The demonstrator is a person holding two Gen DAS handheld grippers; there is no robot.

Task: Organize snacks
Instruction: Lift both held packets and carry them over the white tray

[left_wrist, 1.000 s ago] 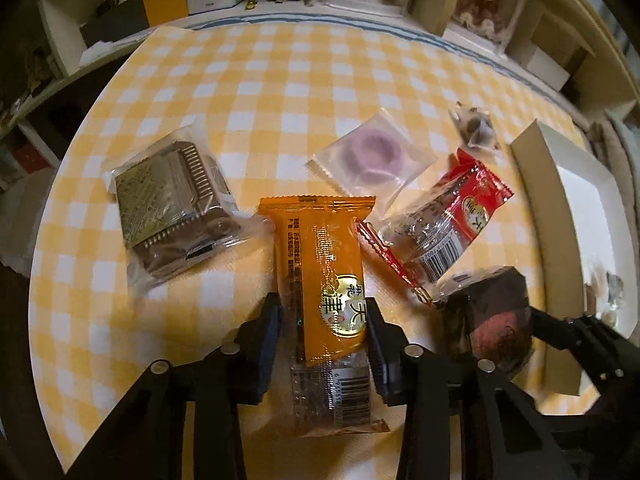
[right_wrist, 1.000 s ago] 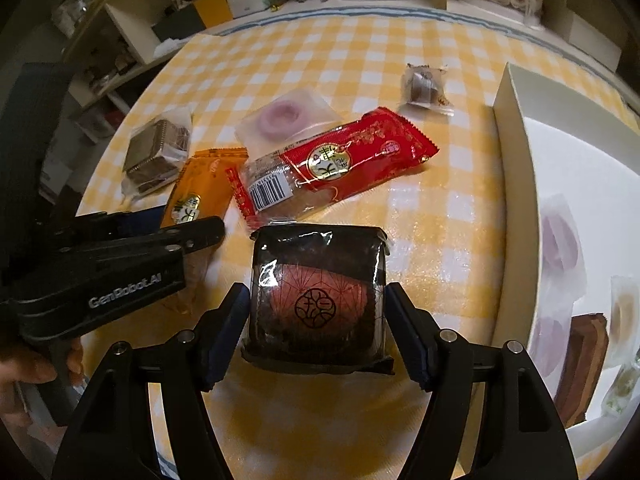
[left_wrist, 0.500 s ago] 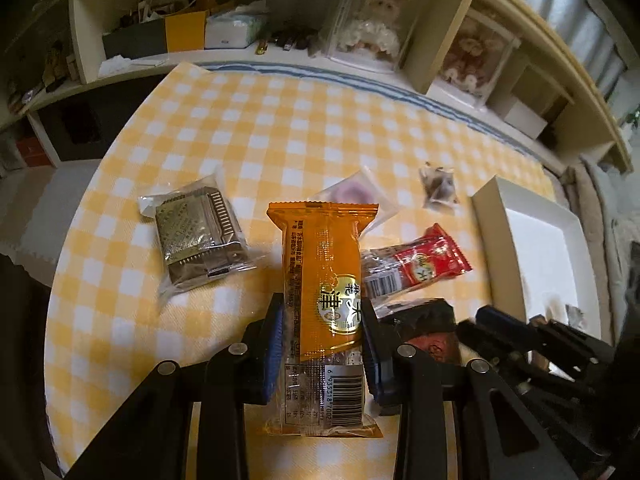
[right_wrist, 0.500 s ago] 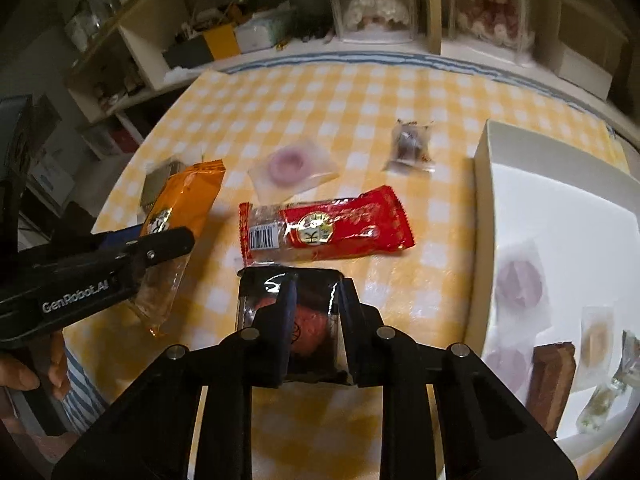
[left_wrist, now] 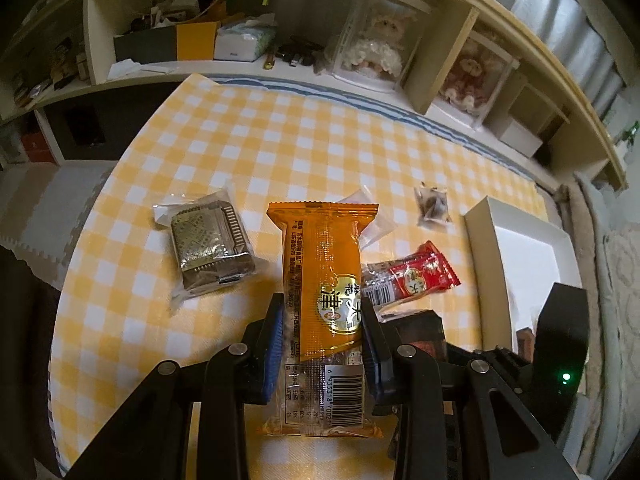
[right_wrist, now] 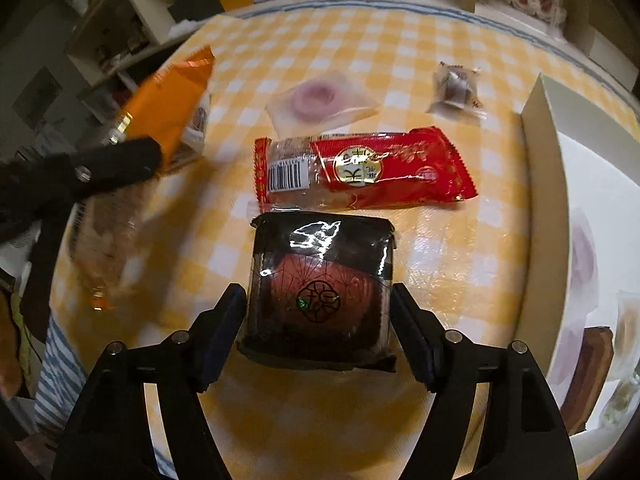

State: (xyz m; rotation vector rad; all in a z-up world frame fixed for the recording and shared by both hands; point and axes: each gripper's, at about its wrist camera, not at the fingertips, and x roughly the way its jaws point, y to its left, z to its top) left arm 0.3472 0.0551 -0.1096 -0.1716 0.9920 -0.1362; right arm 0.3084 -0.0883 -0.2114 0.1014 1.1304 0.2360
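My left gripper is shut on a long orange snack packet and holds it above the checked table. In the right wrist view the orange packet is lifted at the left. My right gripper is shut on a dark square pastry pack with a red centre, held just above the table. A red snack packet lies on the table just beyond it. The white box stands to the right with several wrapped snacks inside.
On the yellow checked table lie a dark square cake pack, a clear pack with a purple ring pastry and a small dark wrapped sweet. Shelves with clutter and doll cases run along the far edge.
Both grippers closed on their packs and lifted them off the table. The left gripper rose higher with the orange packet; the right gripper lifted the dark pack.
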